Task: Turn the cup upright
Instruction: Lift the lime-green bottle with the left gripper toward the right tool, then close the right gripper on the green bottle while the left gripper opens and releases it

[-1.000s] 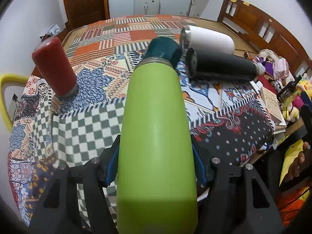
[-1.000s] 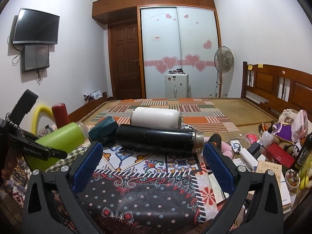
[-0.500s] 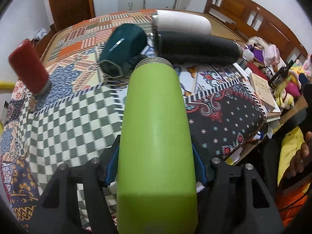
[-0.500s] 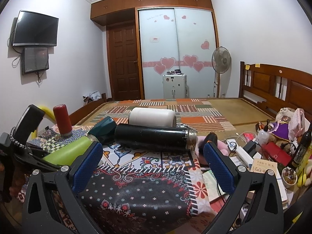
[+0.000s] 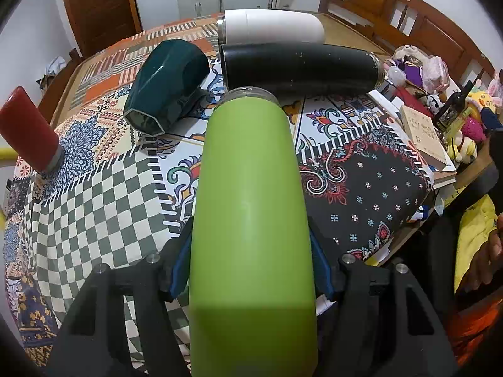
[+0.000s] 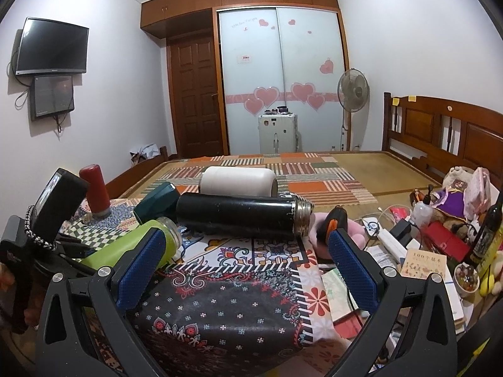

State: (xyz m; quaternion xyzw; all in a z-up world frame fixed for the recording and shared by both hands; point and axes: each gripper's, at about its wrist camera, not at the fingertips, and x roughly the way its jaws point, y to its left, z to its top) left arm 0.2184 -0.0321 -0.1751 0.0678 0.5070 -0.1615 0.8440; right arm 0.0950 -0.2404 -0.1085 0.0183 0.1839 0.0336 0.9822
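Two low wrist views, shared table [image 5: 94,194]

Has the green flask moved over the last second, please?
Yes. In the right wrist view, the green flask, held by the left gripper, tipped lower and nearer the black flask.

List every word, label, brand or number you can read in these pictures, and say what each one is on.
"100个基本": cover of the beige book at the table's right edge; smaller print below it is unreadable.
Pink writing on the wardrobe door: too small to read.
Brand strip under the TV: blurred.
Wine bottle label: unreadable.
Green flask, other flasks: no text visible.
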